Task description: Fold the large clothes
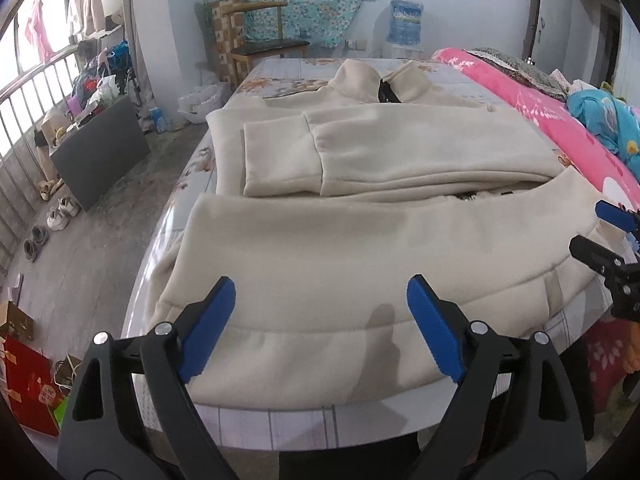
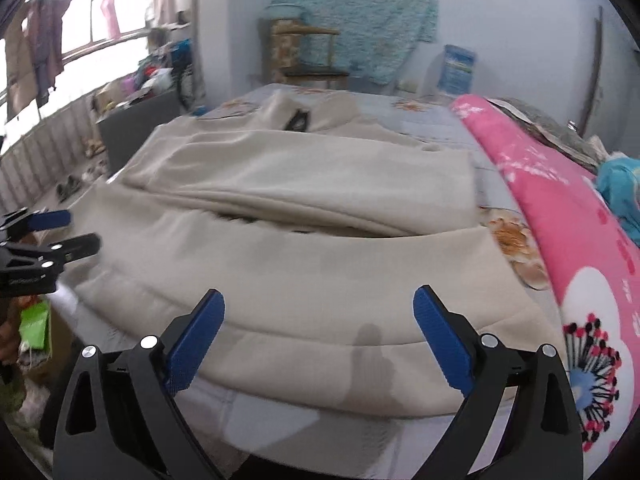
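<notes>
A large beige fleece jacket lies flat on the bed, collar at the far end, one sleeve folded across the chest. Its hem hangs over the near bed edge. My left gripper is open and empty, just above the hem at its left half. My right gripper is open and empty above the hem's right half. The jacket fills the middle of the right wrist view. The right gripper shows at the right edge of the left wrist view, the left gripper at the left edge of the right wrist view.
The bed sheet is pale with a floral print. A pink quilt and a blue bundle lie along the bed's right side. The floor at left holds shoes, a dark board and boxes. A wooden chair stands beyond.
</notes>
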